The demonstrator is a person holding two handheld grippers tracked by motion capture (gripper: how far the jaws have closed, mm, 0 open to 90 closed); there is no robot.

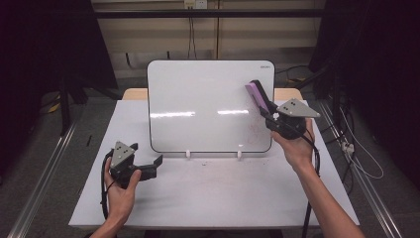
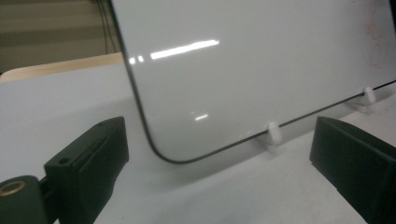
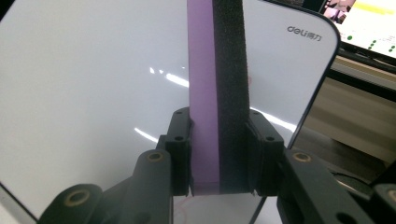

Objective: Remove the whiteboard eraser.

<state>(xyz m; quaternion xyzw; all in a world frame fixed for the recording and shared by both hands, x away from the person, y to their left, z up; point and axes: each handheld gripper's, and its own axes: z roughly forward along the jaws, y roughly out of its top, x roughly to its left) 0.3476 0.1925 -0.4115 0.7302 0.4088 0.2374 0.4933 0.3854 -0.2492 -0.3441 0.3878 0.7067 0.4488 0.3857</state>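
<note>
From the high view, my right gripper point(image 1: 263, 110) is clamped on the eraser point(image 1: 258, 95), up against the right edge of the whiteboard point(image 1: 208, 104) standing near the table's point(image 1: 208, 193) back edge. My left gripper point(image 1: 157, 163) sits released near the board's bottom left corner.

Left gripper view: jaws wide apart, nothing between them, board corner just ahead.

Right gripper view: eraser point(image 3: 217, 93) pinched upright, purple side left, black foam right.

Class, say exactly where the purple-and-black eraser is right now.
In the high view the eraser is clamped in the right gripper, held up against the upper right part of the whiteboard, near faint red marks.
</note>
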